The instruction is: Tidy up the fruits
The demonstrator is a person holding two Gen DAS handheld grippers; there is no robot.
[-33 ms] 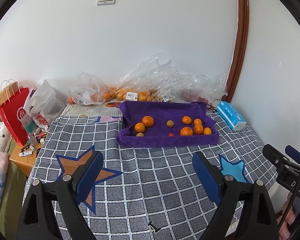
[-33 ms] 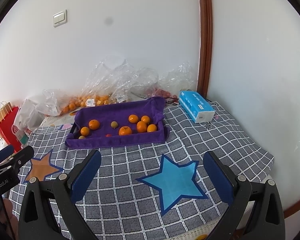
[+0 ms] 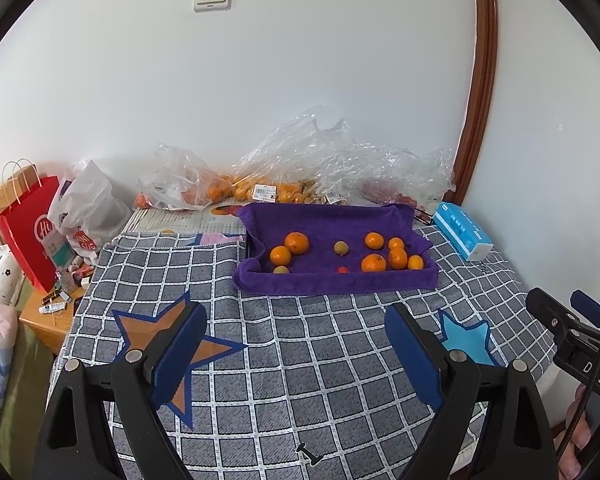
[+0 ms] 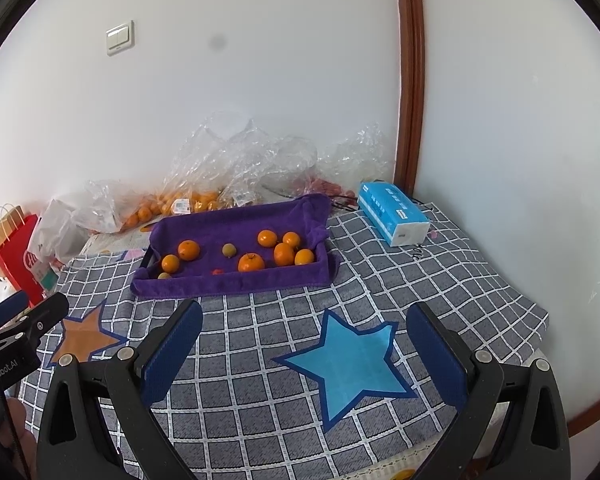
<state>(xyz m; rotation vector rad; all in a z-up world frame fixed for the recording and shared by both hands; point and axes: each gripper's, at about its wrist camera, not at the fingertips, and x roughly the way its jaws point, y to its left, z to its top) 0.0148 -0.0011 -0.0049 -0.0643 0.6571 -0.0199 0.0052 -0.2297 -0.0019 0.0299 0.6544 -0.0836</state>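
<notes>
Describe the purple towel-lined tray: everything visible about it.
The purple towel-lined tray is a shallow rectangle draped in plush purple cloth, with a dark rim showing at its left end. It lies flat on the checked tablecloth, ahead of clear plastic bags. Seven oranges, two small yellowish-green fruits and one tiny red fruit rest inside. Neither gripper touches it.

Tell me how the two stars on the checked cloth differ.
The orange star has an orange fill and lies toward the cloth's left side, on the red bag's side; the blue star is light blue and lies to the right, on the tissue box's side. Both are five-pointed, dark-blue outlined, flat on the checked cloth, in front of the purple tray.
</notes>
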